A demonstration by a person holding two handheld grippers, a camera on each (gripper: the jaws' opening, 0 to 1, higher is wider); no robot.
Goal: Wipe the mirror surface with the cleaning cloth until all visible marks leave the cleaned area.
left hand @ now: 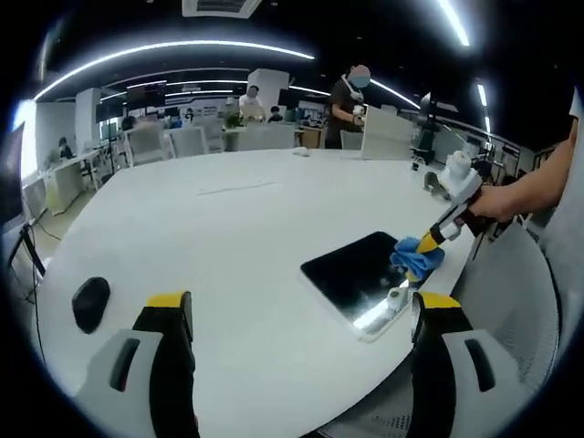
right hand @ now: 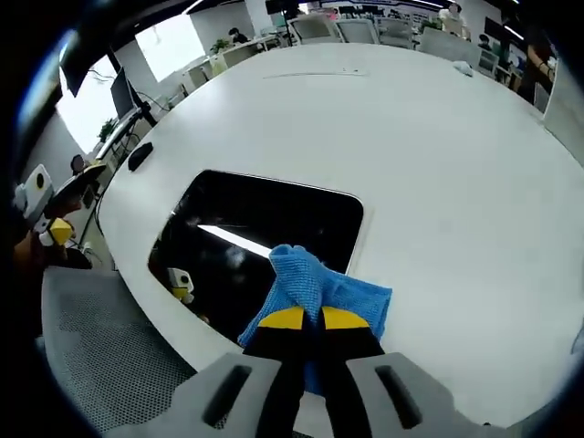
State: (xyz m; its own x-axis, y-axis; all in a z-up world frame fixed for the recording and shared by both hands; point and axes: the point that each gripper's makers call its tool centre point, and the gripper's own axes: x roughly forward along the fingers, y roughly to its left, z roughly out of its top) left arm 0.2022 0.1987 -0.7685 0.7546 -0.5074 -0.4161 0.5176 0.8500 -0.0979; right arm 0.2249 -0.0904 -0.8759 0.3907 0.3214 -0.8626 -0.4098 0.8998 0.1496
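Note:
A dark rectangular mirror (left hand: 358, 274) (right hand: 260, 233) lies flat near the edge of the white table (left hand: 237, 237) (right hand: 429, 164). A blue cleaning cloth (right hand: 315, 287) (left hand: 418, 258) rests on the mirror's corner, pinched in my right gripper (right hand: 304, 318) (left hand: 429, 243), whose yellow-tipped jaws are shut on it. A person's hand holds that gripper from the right in the left gripper view. My left gripper (left hand: 301, 315) hovers open over the table short of the mirror, with nothing between its jaws; it appears small at the far left (right hand: 50, 224) of the right gripper view.
A black mouse (left hand: 90, 302) (right hand: 140, 155) lies on the table. Grey mesh chairs (right hand: 109, 356) (left hand: 511, 301) stand at the table's edge by the mirror. Desks, chairs and several people fill the office beyond. A small white item (left hand: 300, 151) lies at the far table edge.

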